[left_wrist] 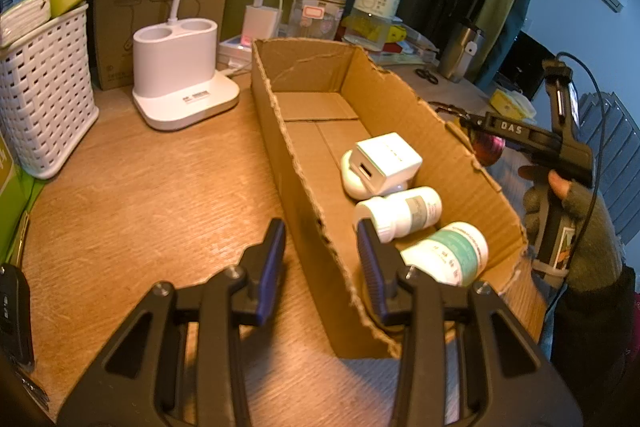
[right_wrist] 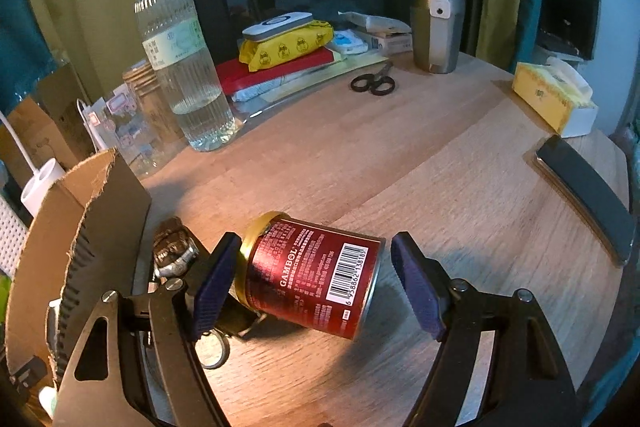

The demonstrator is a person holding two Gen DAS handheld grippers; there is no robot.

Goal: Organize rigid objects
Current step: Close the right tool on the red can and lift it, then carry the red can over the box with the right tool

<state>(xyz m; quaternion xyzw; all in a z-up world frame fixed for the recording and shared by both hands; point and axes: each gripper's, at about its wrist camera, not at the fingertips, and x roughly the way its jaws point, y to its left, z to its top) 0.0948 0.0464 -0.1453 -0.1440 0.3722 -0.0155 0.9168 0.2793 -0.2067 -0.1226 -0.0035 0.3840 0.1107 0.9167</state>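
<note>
My left tongs (left_wrist: 320,227), low in the frame, are drawn in about as narrow as they go, their ribbed blue pads astride the torn wall of the corrugated cardboard box (left_wrist: 304,163); I cannot see either pad pressing on it. Four things lie inside the box at centre right: two white plastic pill bottles (left_wrist: 400,213) on their sides, and beyond them one white cube charger (left_wrist: 390,157) resting on a smooth rounded white case (left_wrist: 352,183).

My right tongs (right_wrist: 316,239) stand wide and grip nothing. One glossy red tin can (right_wrist: 316,275) with a gold rim lies on its side between the pads on the wood-grain bench (right_wrist: 440,155). Its label reads "GAMBOL" beside a barcode. The right pad is clear of it.

Further up the frame are black scissors (right_wrist: 374,83), a ribbed clear water bottle (right_wrist: 180,59) at upper left and a steel tumbler (right_wrist: 438,23)
</note>
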